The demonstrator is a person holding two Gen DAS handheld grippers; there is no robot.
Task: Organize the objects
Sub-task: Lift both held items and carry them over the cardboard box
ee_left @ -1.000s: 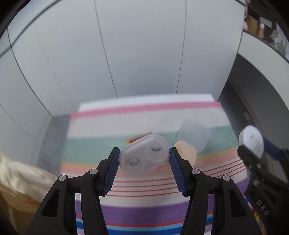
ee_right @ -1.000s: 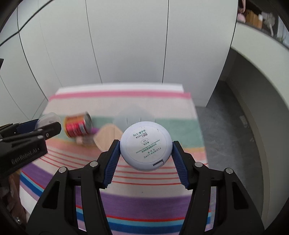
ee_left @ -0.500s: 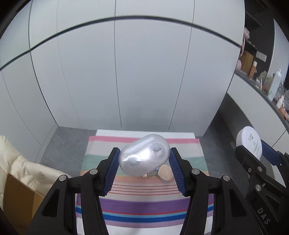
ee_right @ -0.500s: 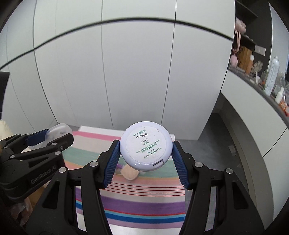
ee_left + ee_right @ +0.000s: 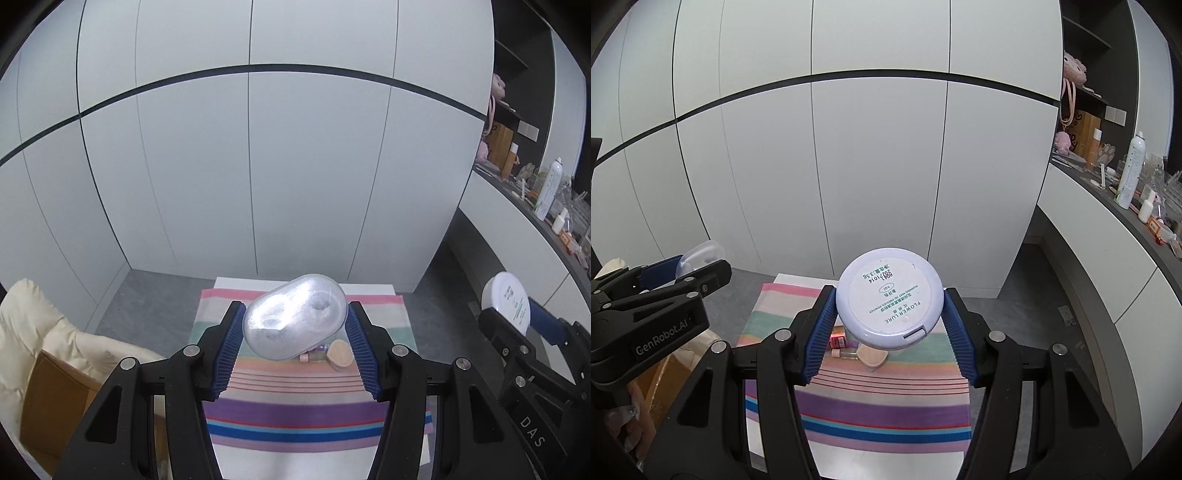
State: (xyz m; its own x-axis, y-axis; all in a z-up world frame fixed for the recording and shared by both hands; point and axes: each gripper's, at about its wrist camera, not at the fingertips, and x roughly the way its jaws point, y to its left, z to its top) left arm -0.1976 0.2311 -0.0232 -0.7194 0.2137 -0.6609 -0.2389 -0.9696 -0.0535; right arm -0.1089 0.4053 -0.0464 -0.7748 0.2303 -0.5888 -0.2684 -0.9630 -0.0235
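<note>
— Held in the left gripper [image 5: 295, 343]?
— Clamped on a frosted, oval plastic case [image 5: 295, 320], high above the striped cloth [image 5: 314, 424].
— And the right gripper [image 5: 888, 338]?
— Closed on a smooth, round white compact [image 5: 889, 300], at three o'clock from the case.
— Left below?
— Heart-shaped wooden piece [image 5: 872, 356], small glass bottle [image 5: 846, 353], mid-cloth.

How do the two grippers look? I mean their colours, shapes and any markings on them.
Both are matte black plastic frames with two angled fingers, silver round screws at the joints, and blue ribbed pads inside. The left gripper carries the white marking "GenRobot.AI" on its side, seen from the right wrist camera. The right gripper shows the white letters "DAS" in the left wrist view. No cables or sleeves are visible.
</note>
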